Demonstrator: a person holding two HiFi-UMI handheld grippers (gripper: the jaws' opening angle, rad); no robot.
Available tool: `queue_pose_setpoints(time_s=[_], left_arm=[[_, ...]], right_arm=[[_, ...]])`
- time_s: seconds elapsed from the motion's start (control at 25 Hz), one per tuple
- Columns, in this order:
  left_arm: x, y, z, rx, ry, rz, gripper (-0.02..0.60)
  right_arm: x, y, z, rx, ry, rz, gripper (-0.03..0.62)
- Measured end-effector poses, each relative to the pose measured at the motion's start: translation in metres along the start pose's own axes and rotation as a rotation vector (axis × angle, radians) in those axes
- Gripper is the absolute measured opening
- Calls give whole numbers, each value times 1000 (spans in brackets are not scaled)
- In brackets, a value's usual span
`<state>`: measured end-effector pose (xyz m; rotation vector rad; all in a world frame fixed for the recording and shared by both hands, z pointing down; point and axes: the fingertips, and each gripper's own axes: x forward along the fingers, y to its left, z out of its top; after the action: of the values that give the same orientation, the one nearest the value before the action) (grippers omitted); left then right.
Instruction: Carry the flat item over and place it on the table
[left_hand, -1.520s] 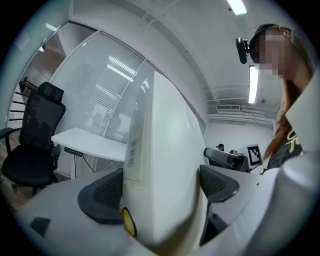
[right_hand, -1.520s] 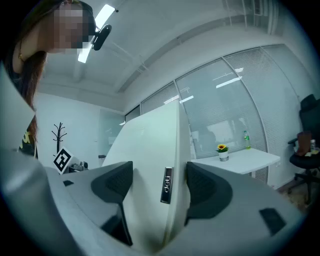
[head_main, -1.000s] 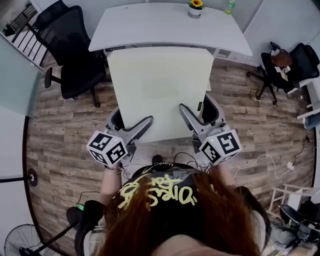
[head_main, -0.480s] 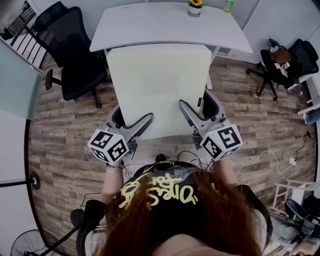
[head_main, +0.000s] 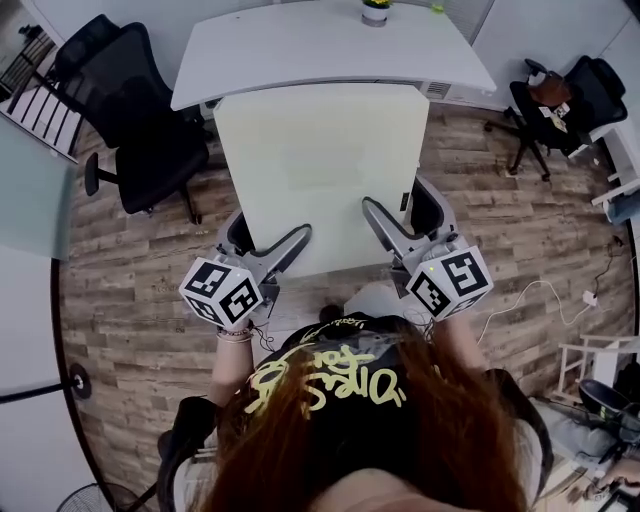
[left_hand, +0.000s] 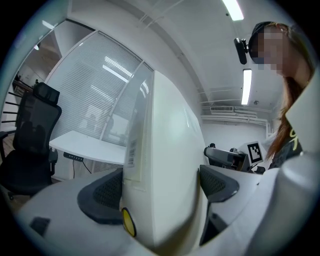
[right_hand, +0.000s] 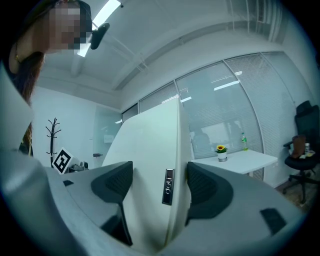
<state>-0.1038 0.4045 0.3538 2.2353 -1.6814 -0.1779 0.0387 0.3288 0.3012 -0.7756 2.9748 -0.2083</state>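
Observation:
A large pale flat panel (head_main: 318, 170) is held level in front of me, its far edge over the near rim of the white table (head_main: 320, 45). My left gripper (head_main: 268, 248) is shut on the panel's near left edge, jaws above and below it. My right gripper (head_main: 402, 222) is shut on the near right edge the same way. In the left gripper view the panel (left_hand: 165, 165) fills the gap between the pads (left_hand: 102, 197). In the right gripper view the panel (right_hand: 150, 160), with a small label, sits between the pads (right_hand: 202, 187), and the table (right_hand: 235, 160) lies beyond.
A small potted flower (head_main: 376, 10) and a green bottle (head_main: 438, 6) stand at the table's far edge. A black office chair (head_main: 140, 120) is at the left, another (head_main: 560, 100) at the right. Cables (head_main: 530, 300) lie on the wood floor (head_main: 130, 290).
The panel and both grippers have moved forward toward the table, whose near edge now lies closer beneath the panel's far edge. Both grips are unchanged.

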Motion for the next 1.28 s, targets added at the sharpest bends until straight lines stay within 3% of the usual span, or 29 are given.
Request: queue_pose_setpoints(time_s=[0.28, 0.8, 1.28], left_arm=[[13, -6, 1, 4, 9, -36, 480], [21, 11, -3, 7, 20, 10, 482], [90, 39, 7, 9, 52, -4, 482]], right_arm=[[-7, -11, 3, 5, 1, -38, 344], [13, -21, -10, 34, 7, -3, 343], [53, -82, -11, 59, 20, -28, 344]])
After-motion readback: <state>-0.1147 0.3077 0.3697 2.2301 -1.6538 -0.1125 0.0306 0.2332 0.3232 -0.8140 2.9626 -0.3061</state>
